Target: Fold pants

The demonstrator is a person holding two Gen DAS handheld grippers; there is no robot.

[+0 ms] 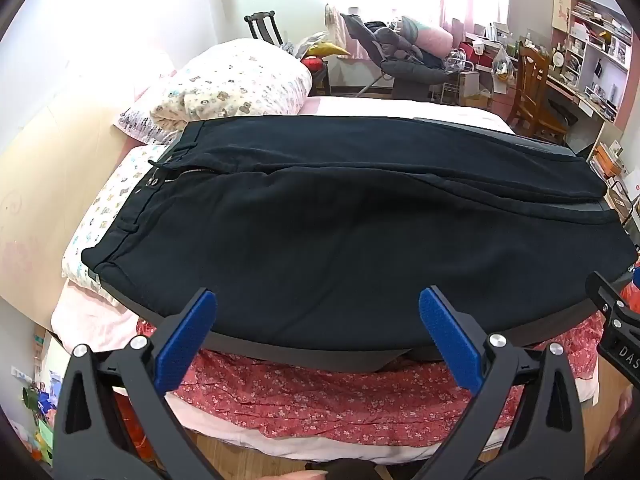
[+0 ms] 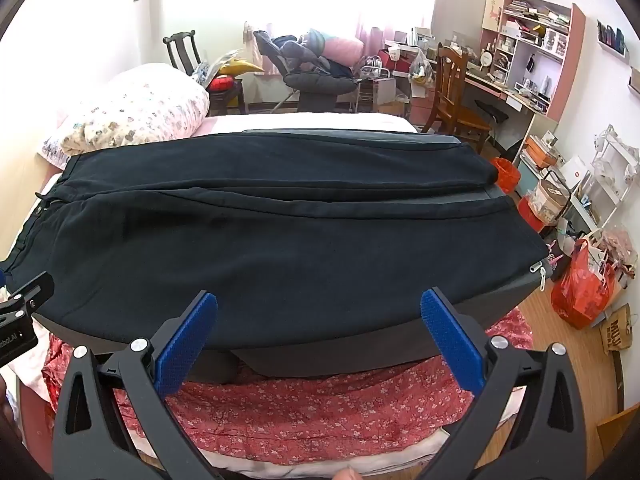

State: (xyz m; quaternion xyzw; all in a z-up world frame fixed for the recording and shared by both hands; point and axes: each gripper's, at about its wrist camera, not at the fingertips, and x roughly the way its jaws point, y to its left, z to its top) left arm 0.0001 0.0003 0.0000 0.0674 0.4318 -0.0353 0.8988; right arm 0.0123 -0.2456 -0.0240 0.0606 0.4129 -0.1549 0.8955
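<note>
Left wrist view: my left tongs gape wide, blue ribbed pads apart, gripping nothing, poised at the near edge of the dark navy fleece pants.
Right wrist view: my right tongs are likewise spread and empty, at the same near edge of the pants.
Pants: spread flat, legs side by side, on a dark grey flat board that lies across the bed; waistband with zip and button to the left, hems to the right.
Writing: "DAS" reads on my right tongs' body seen at the left view's right edge; "obotAI" on my left tongs' body at the right view's left edge. A brown paper bag on the floor carries print I cannot read.
Edges: the board's near rim overhangs a red floral bedspread; a bear-print pillow lies just beyond the waistband.
Open room: bare wooden floor shows beside the bed on the right.
Only right view: red plastic bag and white wire rack.
</note>
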